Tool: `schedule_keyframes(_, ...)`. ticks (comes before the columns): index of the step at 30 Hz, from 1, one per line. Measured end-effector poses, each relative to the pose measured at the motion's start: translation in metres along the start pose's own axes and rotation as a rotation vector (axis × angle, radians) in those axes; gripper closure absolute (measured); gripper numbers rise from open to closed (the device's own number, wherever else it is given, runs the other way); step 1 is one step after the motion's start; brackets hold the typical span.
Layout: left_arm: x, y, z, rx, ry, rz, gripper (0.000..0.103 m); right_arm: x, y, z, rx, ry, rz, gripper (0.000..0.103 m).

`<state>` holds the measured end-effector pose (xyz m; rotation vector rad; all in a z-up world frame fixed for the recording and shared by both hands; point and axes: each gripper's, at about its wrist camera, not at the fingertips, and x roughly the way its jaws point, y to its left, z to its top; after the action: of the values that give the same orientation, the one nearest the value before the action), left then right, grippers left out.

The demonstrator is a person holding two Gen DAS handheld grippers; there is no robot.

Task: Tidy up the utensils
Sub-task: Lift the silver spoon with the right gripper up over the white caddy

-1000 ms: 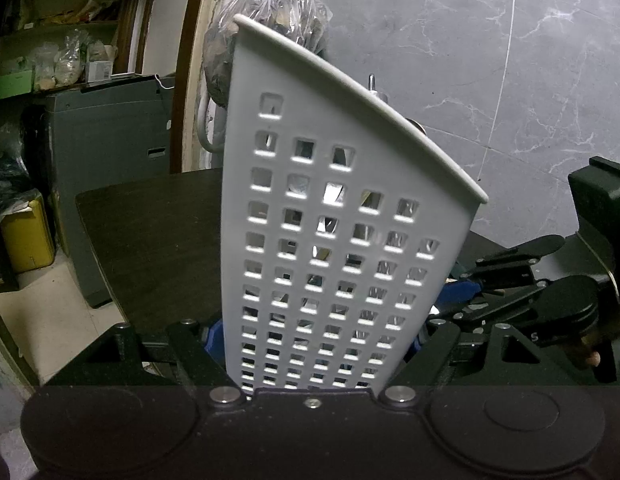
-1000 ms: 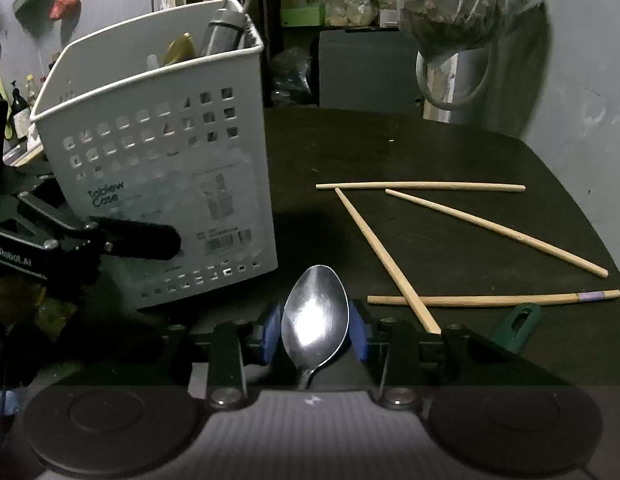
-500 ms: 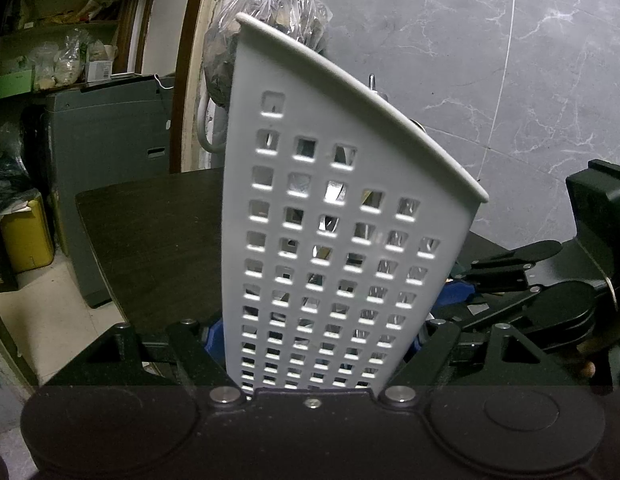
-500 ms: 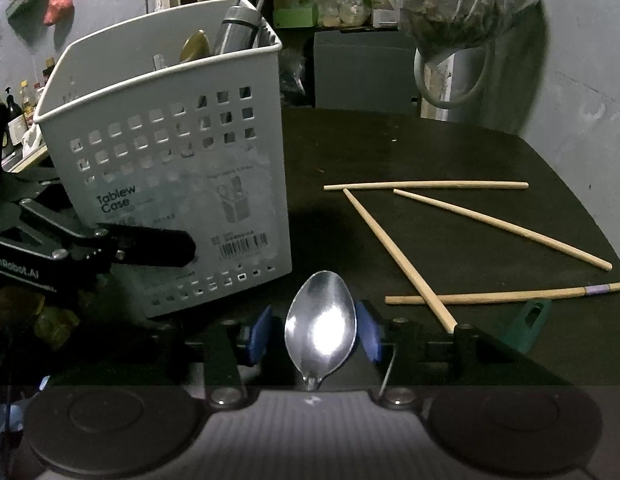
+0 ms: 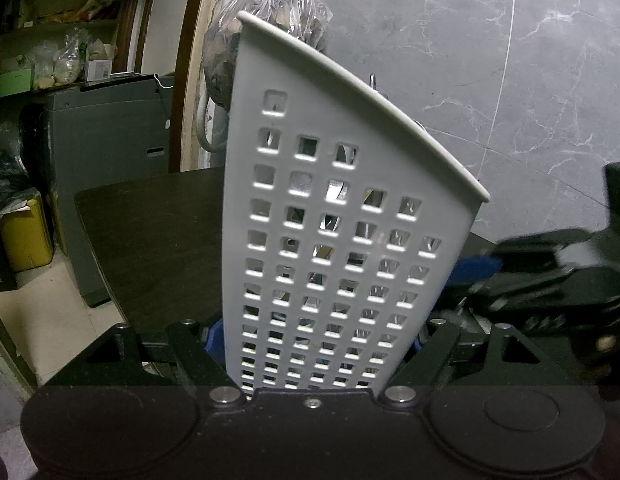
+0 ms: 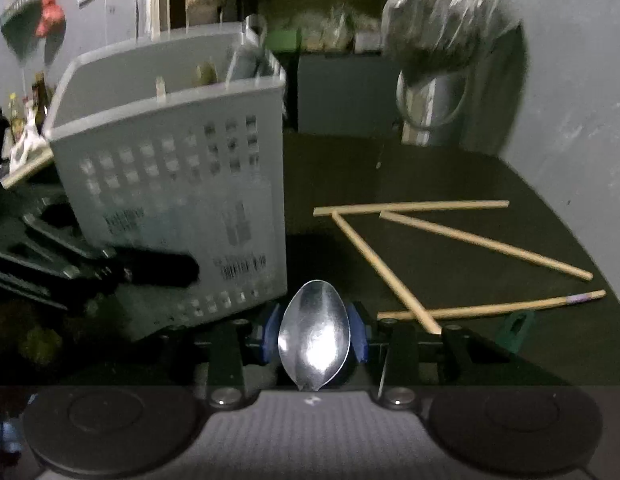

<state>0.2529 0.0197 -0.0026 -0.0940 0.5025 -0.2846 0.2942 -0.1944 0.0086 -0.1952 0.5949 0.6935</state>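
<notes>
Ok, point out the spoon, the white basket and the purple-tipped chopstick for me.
spoon [image 6: 313, 332]: right wrist view, middle of its bowl.
white basket [image 5: 333, 264]: left wrist view, middle of its perforated wall.
purple-tipped chopstick [image 6: 509, 307]: right wrist view, mid-shaft on the table.

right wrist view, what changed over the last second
The right hand-held gripper has just loosened and then closed again on the spoon, whose bowl now fills the gap between the pads. The left hand-held gripper stays clamped on the basket, and the four chopsticks lie where they were.
</notes>
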Motion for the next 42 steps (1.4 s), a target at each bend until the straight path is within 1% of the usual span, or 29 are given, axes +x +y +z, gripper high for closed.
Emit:
schedule_keyframes(6, 0.0, -0.001, 0.0, 0.001, 0.002, 0.004, 0.024, -0.045, 0.006, 0.004, 0.015, -0.161, -0.028, 0.063)
schedule_keyframes(12, 0.001, -0.001, 0.001, -0.001, 0.003, 0.006, 0.024, -0.074, 0.016, 0.013, -0.002, -0.272, -0.056, 0.063)
schedule_keyframes(19, 0.001, -0.001, 0.001, -0.001, 0.003, 0.005, 0.024, -0.085, 0.026, 0.024, -0.011, -0.347, -0.066, 0.063)
schedule_keyframes(25, 0.0, -0.001, 0.0, -0.001, 0.003, 0.005, 0.024, -0.092, 0.027, 0.029, 0.003, -0.394, -0.082, 0.063)
schedule_keyframes(34, 0.001, -0.001, 0.001, -0.002, 0.003, 0.005, 0.024, -0.106, 0.031, 0.045, -0.025, -0.464, -0.102, 0.063)
schedule_keyframes(42, 0.001, -0.001, 0.001, -0.002, 0.003, 0.005, 0.024, -0.129, 0.043, 0.076, -0.102, -0.603, -0.103, 0.063)
